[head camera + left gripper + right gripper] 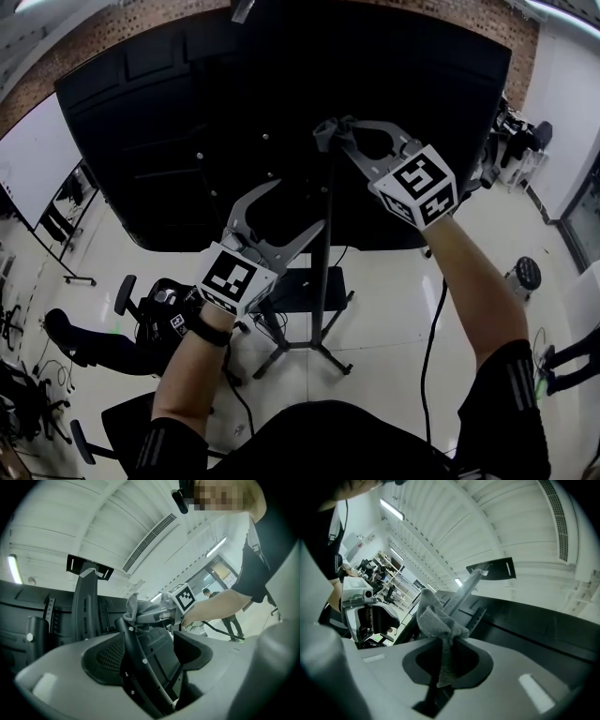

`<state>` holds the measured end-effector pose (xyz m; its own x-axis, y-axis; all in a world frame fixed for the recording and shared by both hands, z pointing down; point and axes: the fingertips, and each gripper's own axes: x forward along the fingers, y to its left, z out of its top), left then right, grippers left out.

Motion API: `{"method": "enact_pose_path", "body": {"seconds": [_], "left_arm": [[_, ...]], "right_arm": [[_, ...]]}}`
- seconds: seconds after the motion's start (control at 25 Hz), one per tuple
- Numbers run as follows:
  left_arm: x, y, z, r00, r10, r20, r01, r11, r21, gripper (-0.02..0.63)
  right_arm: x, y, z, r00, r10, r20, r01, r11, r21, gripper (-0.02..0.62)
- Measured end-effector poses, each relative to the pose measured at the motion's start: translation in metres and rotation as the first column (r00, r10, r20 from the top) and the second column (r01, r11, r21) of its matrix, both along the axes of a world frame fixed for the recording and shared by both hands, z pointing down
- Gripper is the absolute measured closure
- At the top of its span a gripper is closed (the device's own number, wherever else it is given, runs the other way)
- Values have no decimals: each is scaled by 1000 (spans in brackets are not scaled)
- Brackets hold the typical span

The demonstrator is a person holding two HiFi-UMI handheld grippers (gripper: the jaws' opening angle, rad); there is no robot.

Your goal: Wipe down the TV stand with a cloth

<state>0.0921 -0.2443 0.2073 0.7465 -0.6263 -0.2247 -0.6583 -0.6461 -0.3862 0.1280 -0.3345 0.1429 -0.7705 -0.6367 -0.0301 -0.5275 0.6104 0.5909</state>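
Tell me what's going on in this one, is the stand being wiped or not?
A person stands behind a TV on a floor stand, with a gripper in each hand. The right gripper is shut on a grey cloth and holds it at the upper end of the stand's pole, so wiping looks under way there. Whether the cloth is actually pressed to the pole is hard to tell. The left gripper sits lower beside the pole, its jaws apparently apart and holding nothing.

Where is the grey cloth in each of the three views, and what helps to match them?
Head view: cloth upper middle, against the pole.
Left gripper view: just above centre.
Right gripper view: centre, clamped in the right gripper.
Shared landmark: the black pole.
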Motion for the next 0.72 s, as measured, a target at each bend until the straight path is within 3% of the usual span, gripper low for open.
{"method": "enact_pose_path", "body": {"seconds": [0.24,0.72], "left_arm": [[4,-11,30,1000,-31,4,31,998,-56,256],[14,-24,91,999,-35,17,37,989,-141,256]], "right_arm": [[-2,-1,39,999,-38,-32,37,999,-26,557],[2,-5,139,996,-54,-73,41,984,-172,557]]}}
